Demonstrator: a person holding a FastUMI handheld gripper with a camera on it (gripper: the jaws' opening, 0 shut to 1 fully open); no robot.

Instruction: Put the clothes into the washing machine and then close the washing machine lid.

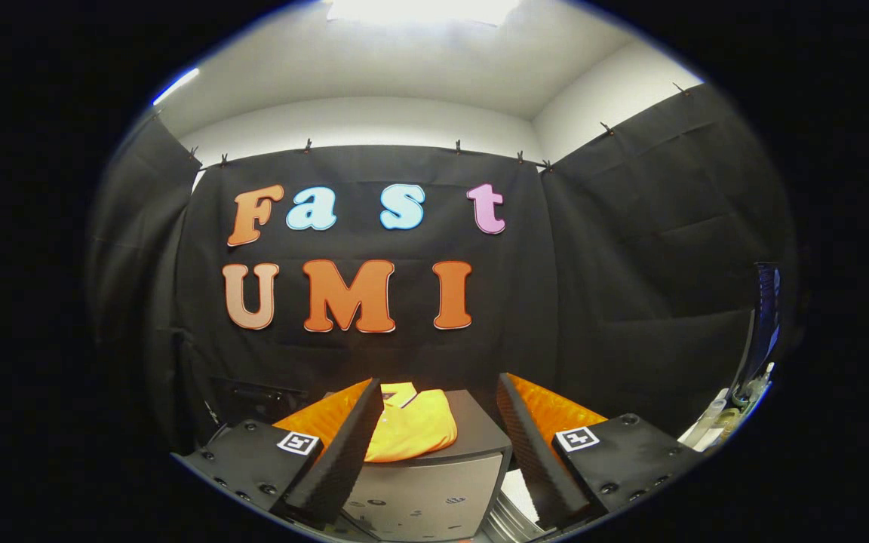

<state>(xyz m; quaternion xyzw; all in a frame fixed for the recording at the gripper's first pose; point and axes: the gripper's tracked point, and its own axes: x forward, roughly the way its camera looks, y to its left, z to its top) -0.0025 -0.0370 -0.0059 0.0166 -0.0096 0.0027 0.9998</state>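
Currently, from the gripper view, I see my gripper (434, 445) with its two fingers (340, 452) spread wide apart and nothing held between them; each finger carries a ribbed pad on its inner face and a small square black-and-white marker (299, 443) on its flat dark mount. Between the fingers and a little ahead of them lies the folded orange-yellow collared shirt (408, 431), flat on the dark top panel of the silver-grey box-shaped washing machine (434, 490). The shirt's collar points away from me, toward the back wall, and its nearer edge stops short of the machine's front rim. The garment touches neither finger as far as I can tell; the left finger overlaps its near-left corner in my line of sight, so contact there I cannot confirm. The machine's grey front face shows small dark markings that are too small to make out. I cannot tell from this angle whether the dark top panel is the lid itself. Beyond the machine hangs the black cloth booth wall (615, 286), clipped along its upper edge below a white wall and ceiling. Off to the right, well apart from the machine, stand some pale bottles or containers (713, 422), too blurred to identify.
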